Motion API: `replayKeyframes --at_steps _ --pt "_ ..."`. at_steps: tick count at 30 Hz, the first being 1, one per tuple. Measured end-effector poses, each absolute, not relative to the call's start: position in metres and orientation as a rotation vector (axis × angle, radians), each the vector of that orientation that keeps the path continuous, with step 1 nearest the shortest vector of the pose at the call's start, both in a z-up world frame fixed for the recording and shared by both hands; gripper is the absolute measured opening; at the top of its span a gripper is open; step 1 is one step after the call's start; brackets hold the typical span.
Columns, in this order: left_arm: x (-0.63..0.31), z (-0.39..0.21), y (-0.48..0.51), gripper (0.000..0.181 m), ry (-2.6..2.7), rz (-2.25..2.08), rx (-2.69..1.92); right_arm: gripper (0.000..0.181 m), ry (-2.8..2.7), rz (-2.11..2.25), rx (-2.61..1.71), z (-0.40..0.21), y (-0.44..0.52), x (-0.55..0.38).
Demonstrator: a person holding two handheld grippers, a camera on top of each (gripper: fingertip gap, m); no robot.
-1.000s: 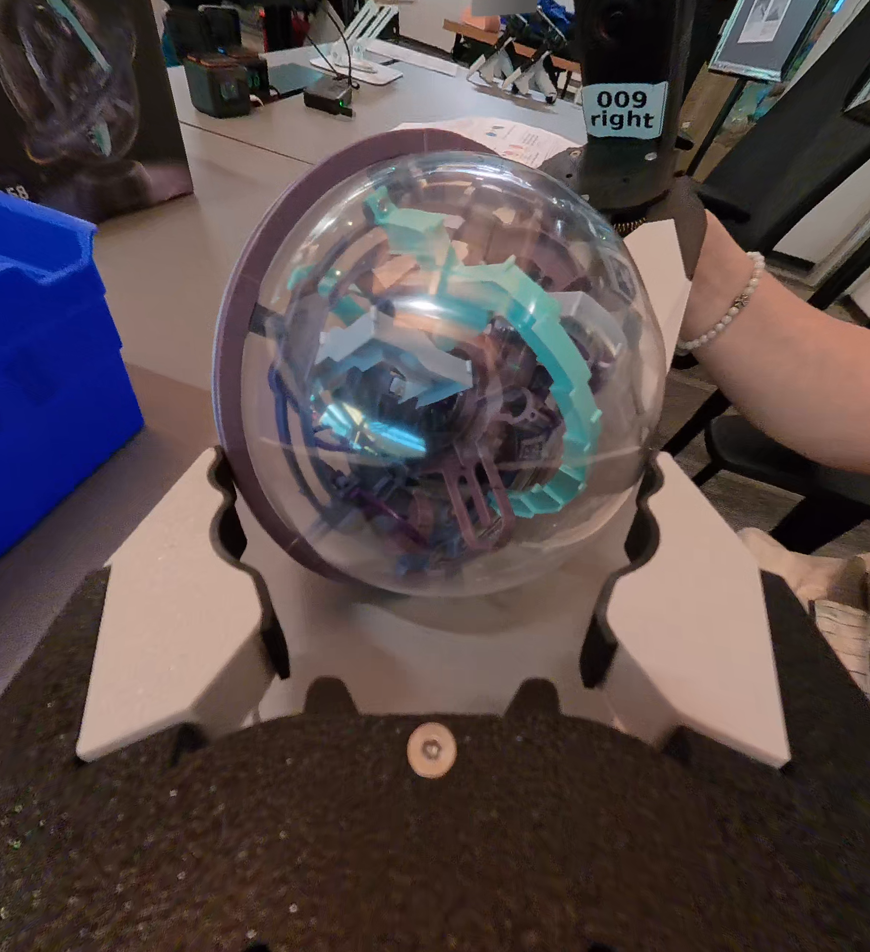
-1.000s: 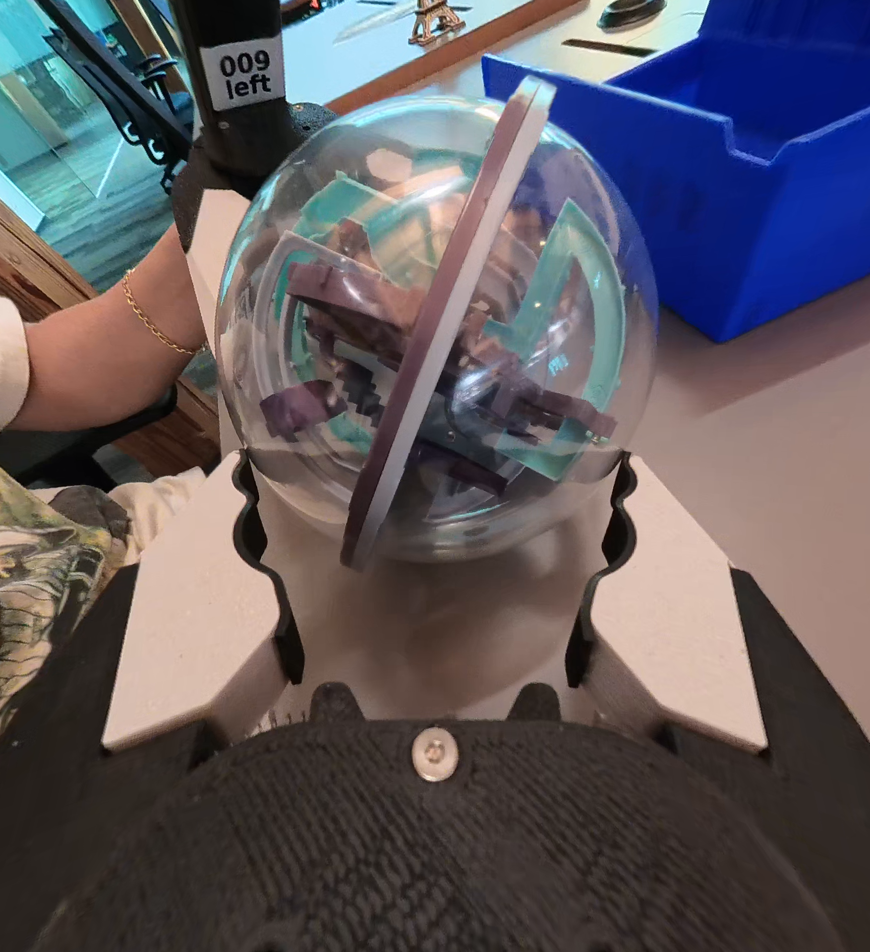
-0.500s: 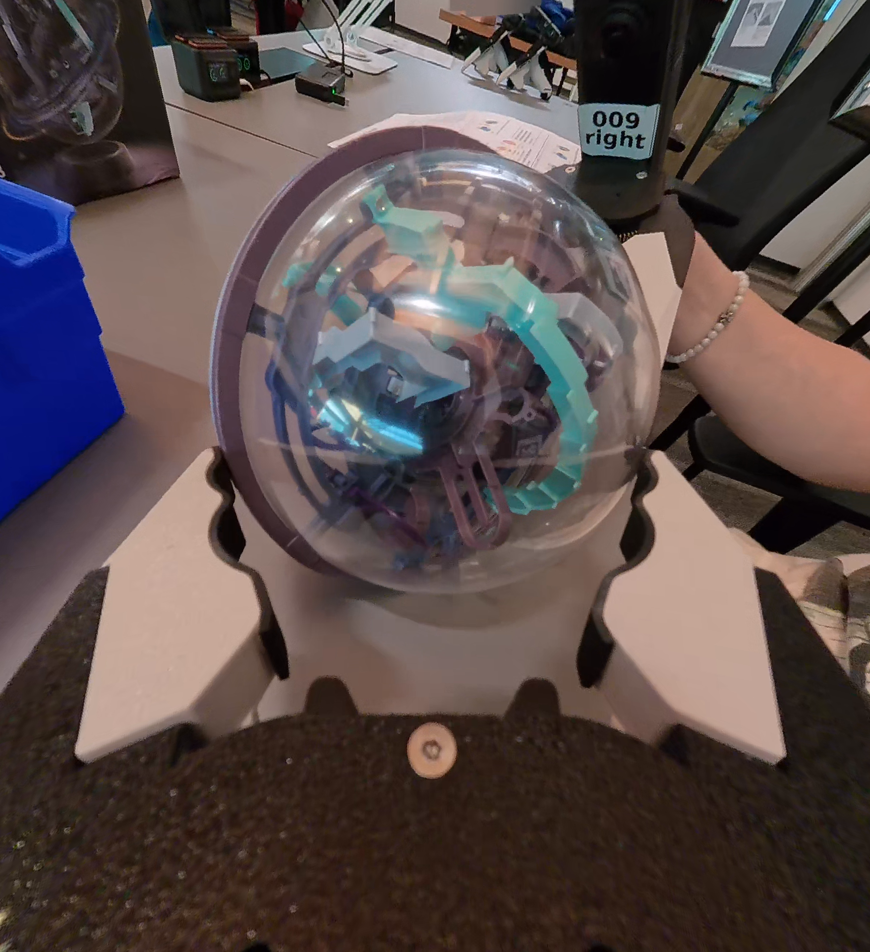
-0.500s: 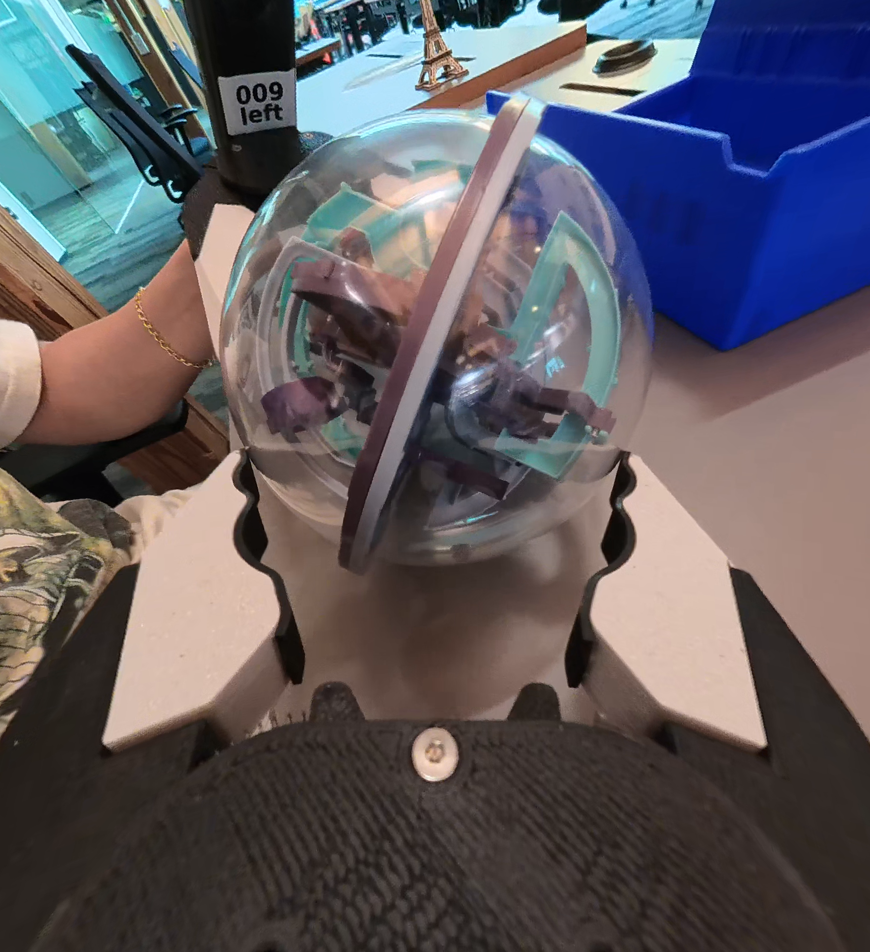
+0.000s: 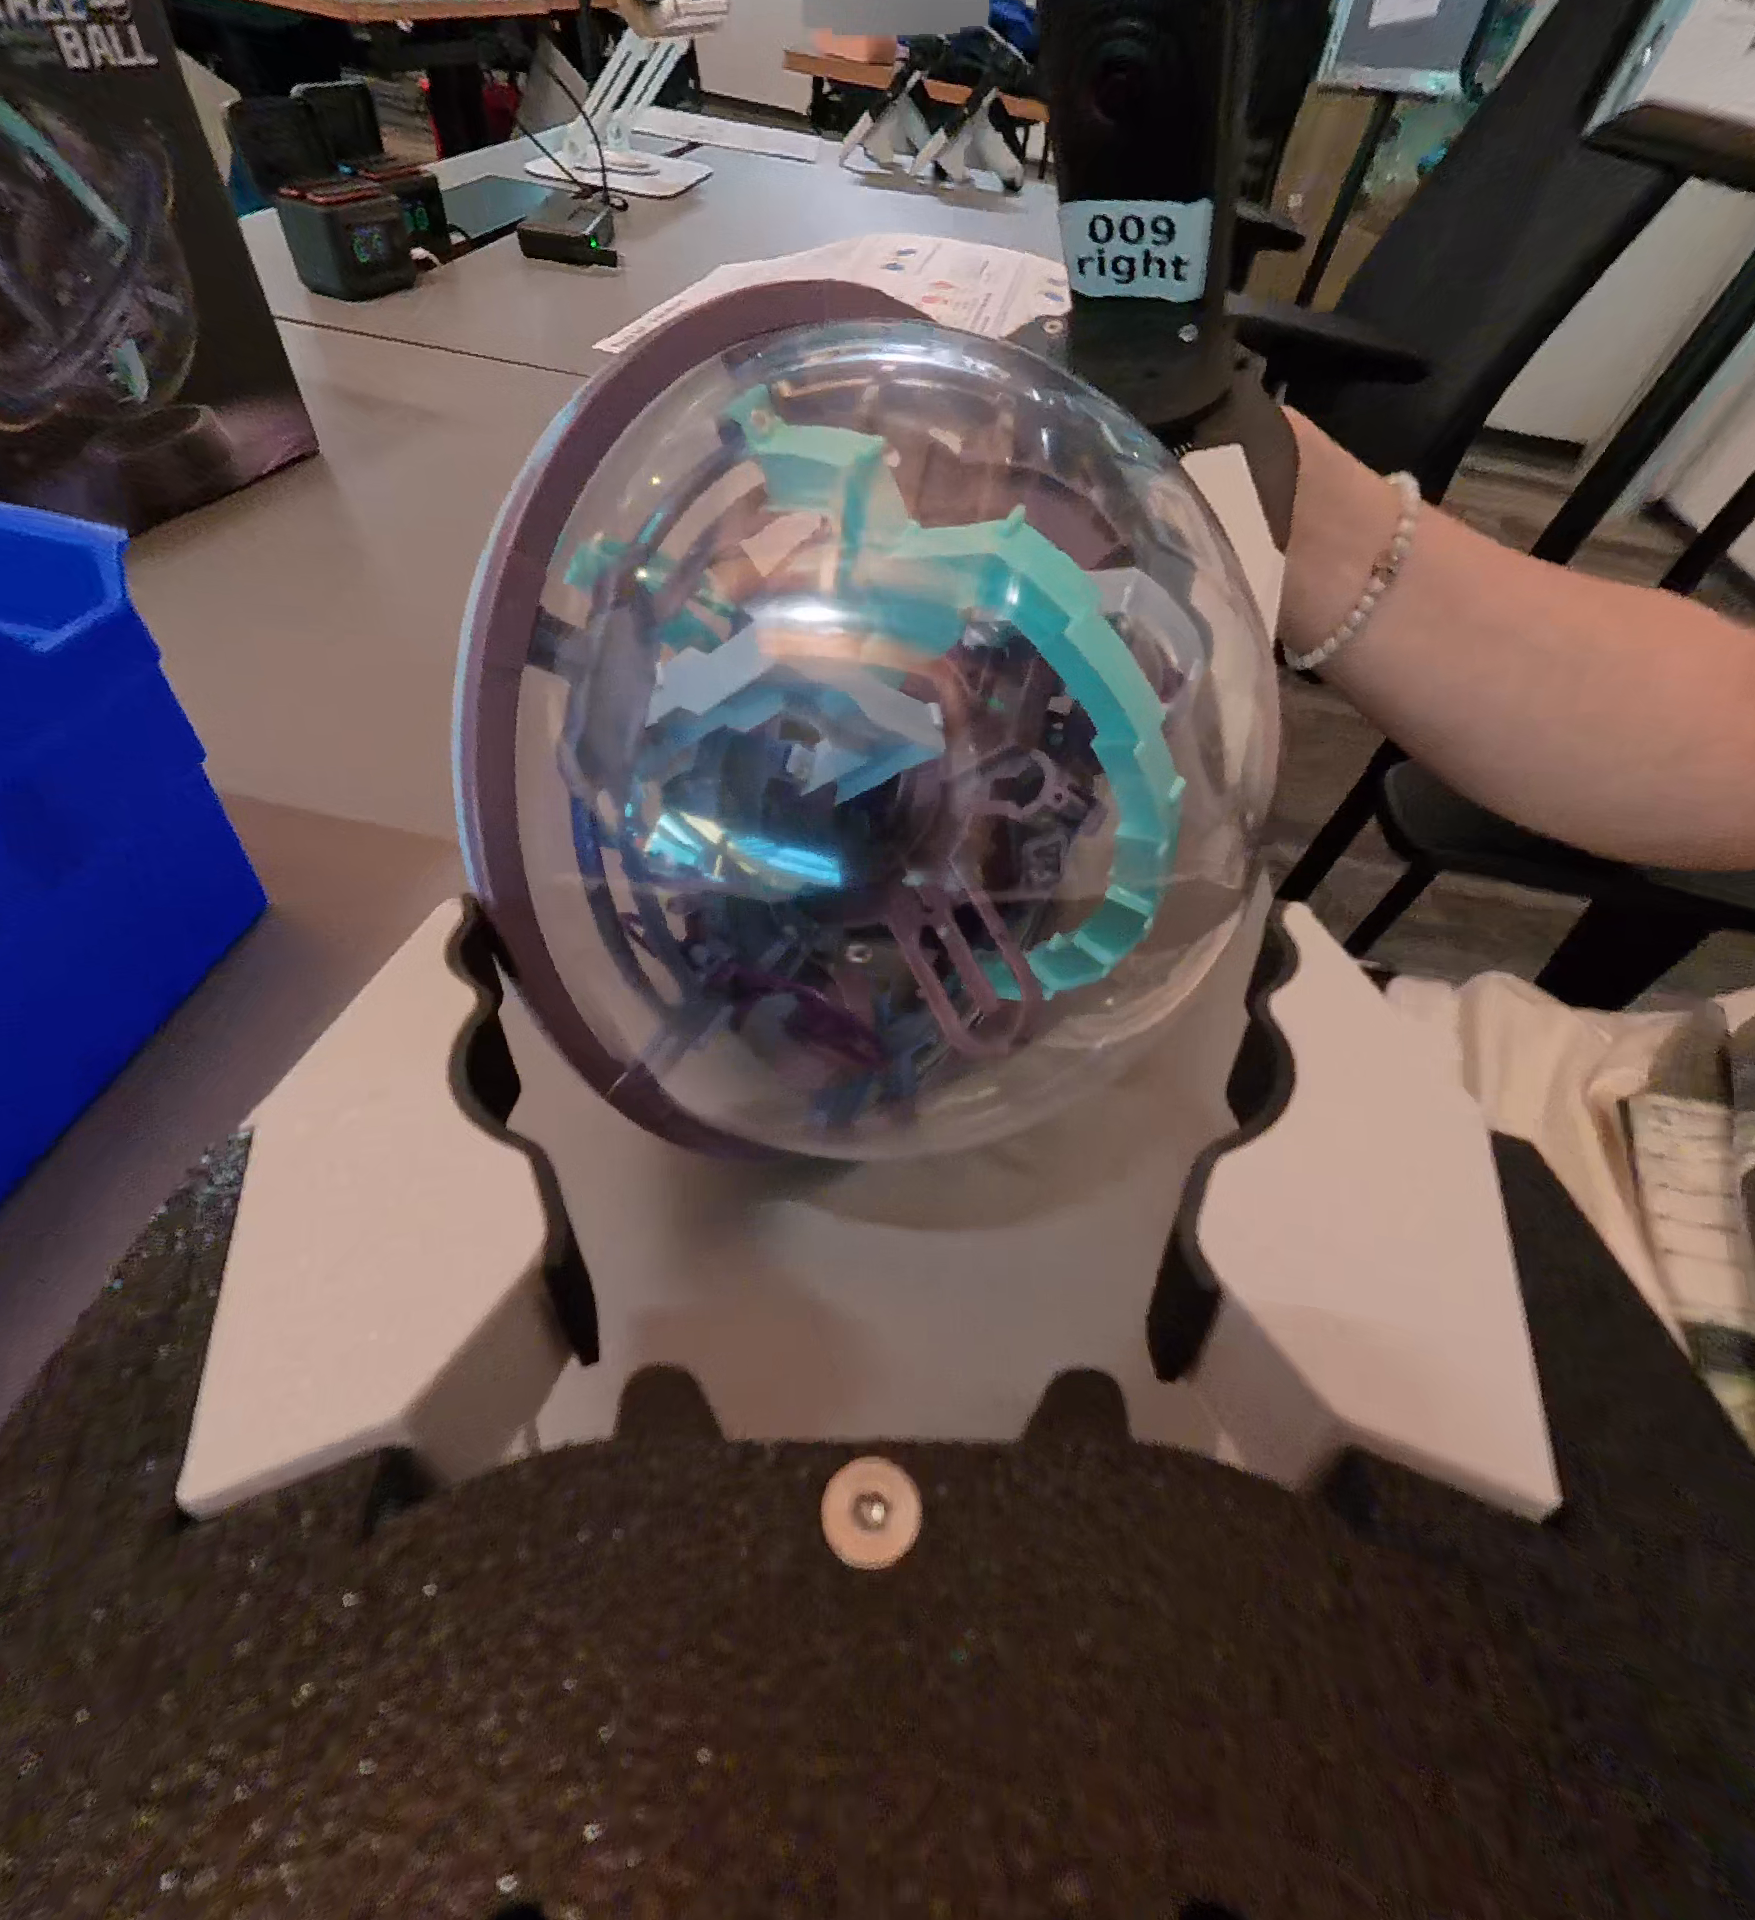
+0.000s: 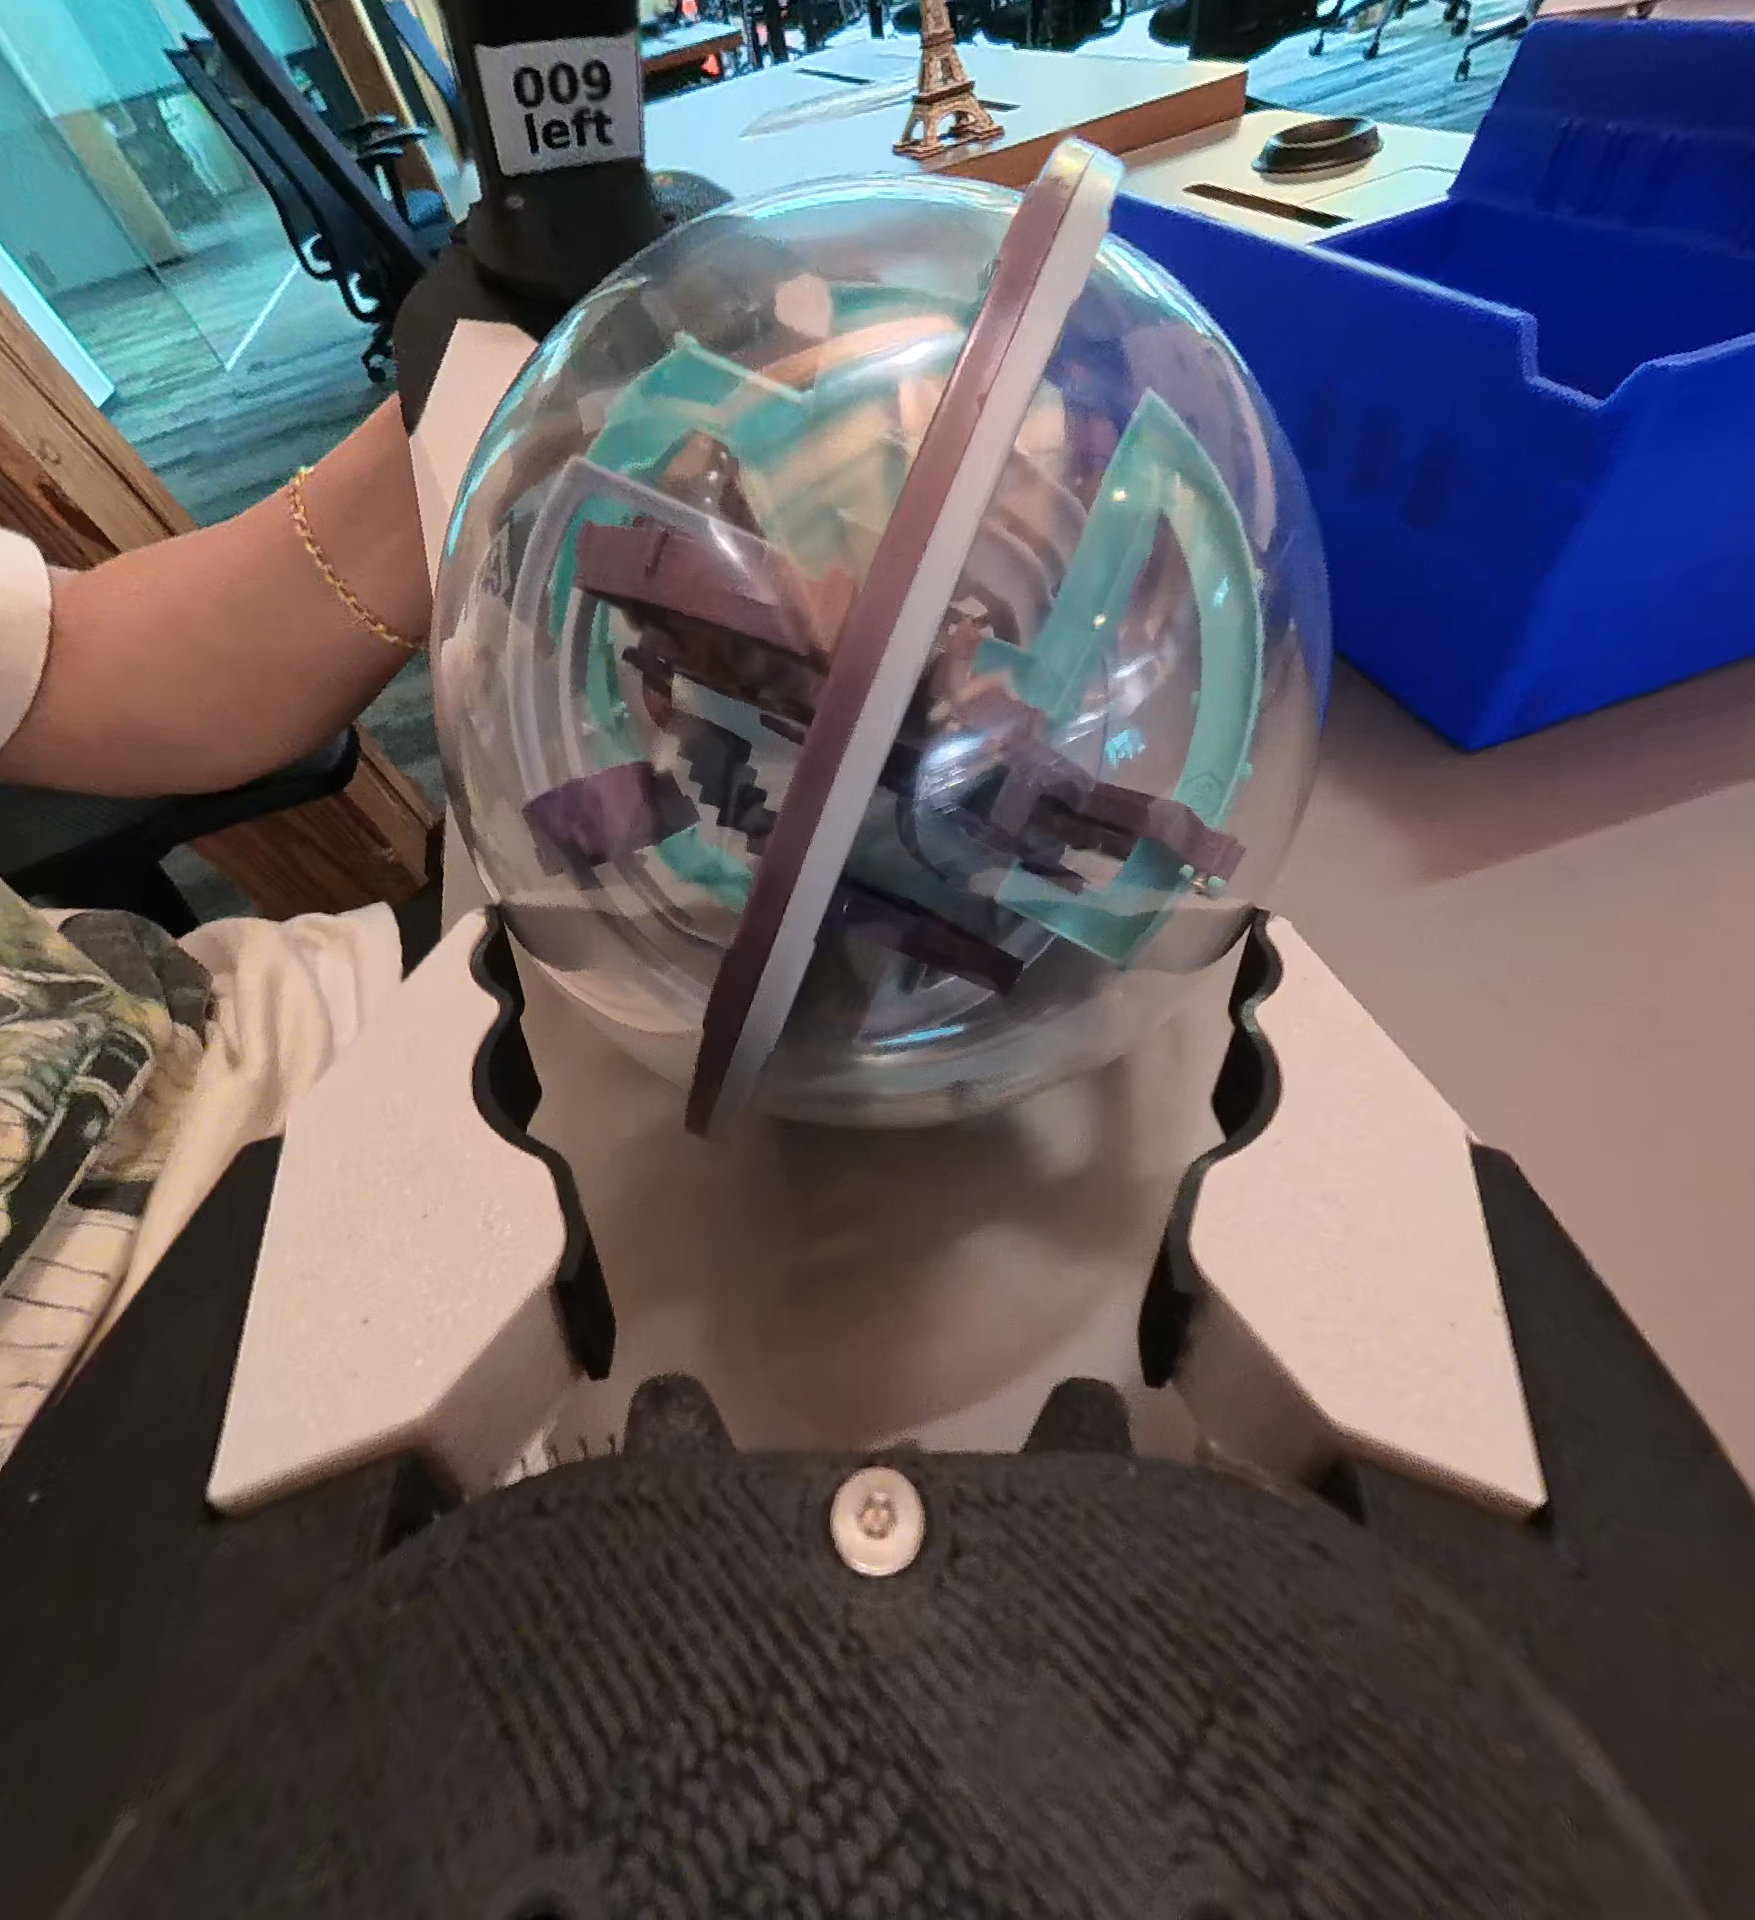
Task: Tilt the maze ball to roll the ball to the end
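The maze ball point(image 5: 862, 717) is up off the bench point(image 6: 1600, 997), pinched between the two claws from opposite sides with its purple rim tilted; the tilting looks under way, but I can't spot the little ball inside, so how far it has to run is unclear. The left claw point(image 5: 868, 935) and the right claw point(image 6: 873, 925) are each spread wide, fingers pressed to the clear shell.

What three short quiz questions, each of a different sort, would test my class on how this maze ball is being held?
1. True or false: the maze ball rests on the table.
2. Which holds it? A) left gripper alone B) both grippers C) a bare hand
3. Fill in: the bin beside it is ____.

Key: 1 false, it is held up between the left gripper and right gripper; 2 B; 3 blue.
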State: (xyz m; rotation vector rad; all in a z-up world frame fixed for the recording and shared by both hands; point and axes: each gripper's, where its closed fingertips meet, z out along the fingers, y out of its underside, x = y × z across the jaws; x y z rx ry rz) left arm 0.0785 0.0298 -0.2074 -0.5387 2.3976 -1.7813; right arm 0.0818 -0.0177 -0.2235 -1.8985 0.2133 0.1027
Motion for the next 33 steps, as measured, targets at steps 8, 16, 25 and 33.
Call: replayKeyframes --at_steps 8,16,25,33 --pt "0.093 -0.227 0.026 0.155 2.334 -1.562 -0.386 0.124 0.255 0.212 -1.866 -0.225 -0.019 0.084" --pt "0.098 -0.226 0.025 0.155 2.317 -1.645 -0.481 0.124 0.281 0.240 -1.811 -0.222 -0.018 0.092" --pt "0.101 -0.225 0.026 0.152 2.311 -1.678 -0.533 0.116 0.254 0.086 -1.848 -0.212 -0.026 0.097" --pt "0.103 -0.221 0.026 0.139 2.281 -1.651 -0.540 0.120 0.195 -0.141 -1.805 -0.180 -0.035 0.113"
